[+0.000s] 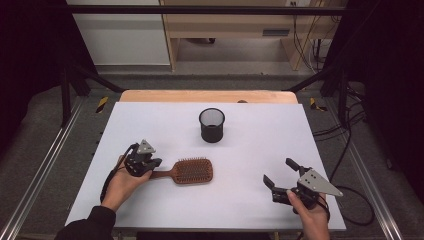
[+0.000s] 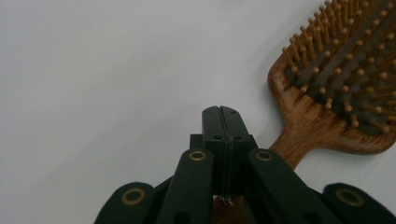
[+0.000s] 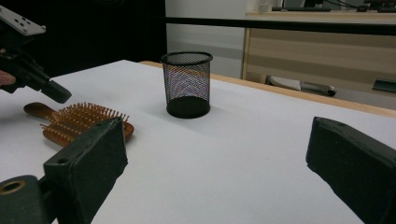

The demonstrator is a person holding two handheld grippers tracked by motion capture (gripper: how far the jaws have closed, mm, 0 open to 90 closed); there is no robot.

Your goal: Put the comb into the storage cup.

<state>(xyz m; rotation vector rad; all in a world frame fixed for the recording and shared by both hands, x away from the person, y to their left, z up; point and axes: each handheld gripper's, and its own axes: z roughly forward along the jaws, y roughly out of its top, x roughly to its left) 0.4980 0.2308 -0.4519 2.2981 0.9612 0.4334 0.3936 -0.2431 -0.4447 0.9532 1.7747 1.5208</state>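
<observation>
Wooden paddle hairbrush (image 1: 187, 171): bristles up, handle beneath our left gripper (image 1: 148, 165), jaws pressed together over it, probably unclamped. Right gripper (image 1: 280, 178) gapes empty, aimed toward mesh cup (image 1: 212, 125).

Mesh cup (image 1: 212, 125), hairbrush (image 1: 189, 171), poss. wood.
</observation>
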